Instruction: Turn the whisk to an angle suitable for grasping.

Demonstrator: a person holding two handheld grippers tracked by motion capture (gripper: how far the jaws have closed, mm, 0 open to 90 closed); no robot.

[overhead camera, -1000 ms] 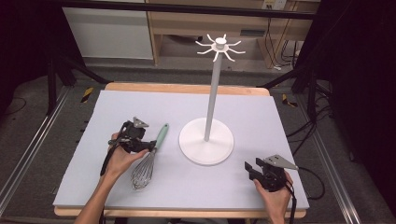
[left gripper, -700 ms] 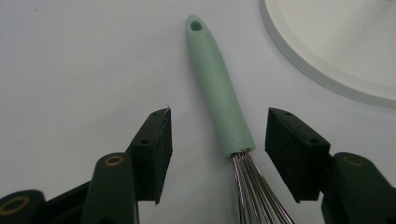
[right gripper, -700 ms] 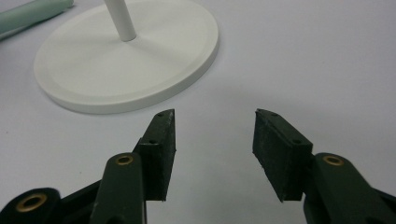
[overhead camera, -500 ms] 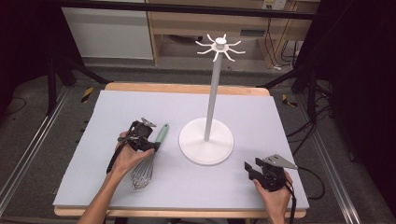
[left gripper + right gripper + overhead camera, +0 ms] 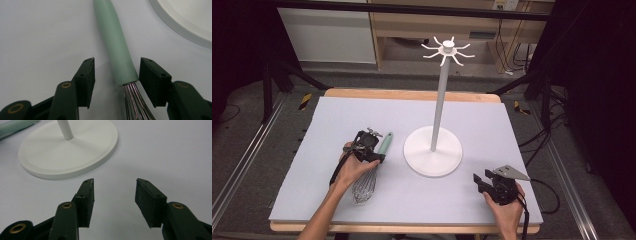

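Note:
A whisk lies flat on the grey mat, with a mint-green handle (image 5: 386, 142) and a steel wire head (image 5: 364, 186). My left gripper (image 5: 373, 141) is down over it, where the handle meets the wires. In the left gripper view the handle (image 5: 113, 42) runs between the jaws. The jaws have just been closing around it. The right pad (image 5: 153, 81) is almost against the handle, while a gap remains at the left pad (image 5: 87, 80). My right gripper (image 5: 479, 181) rests open near the mat's front right, and nothing lies between its jaws (image 5: 115, 182).
A white stand with a round base (image 5: 432, 159), a tall pole (image 5: 440, 100) and a crown of hooks (image 5: 447, 50) stands mid-mat, just right of the whisk. Its base (image 5: 67, 152) lies ahead of the right gripper. The table's wooden edge (image 5: 412, 228) runs along the front.
The left gripper has shifted right and sunk onto the whisk's handle. The right gripper has stayed put.

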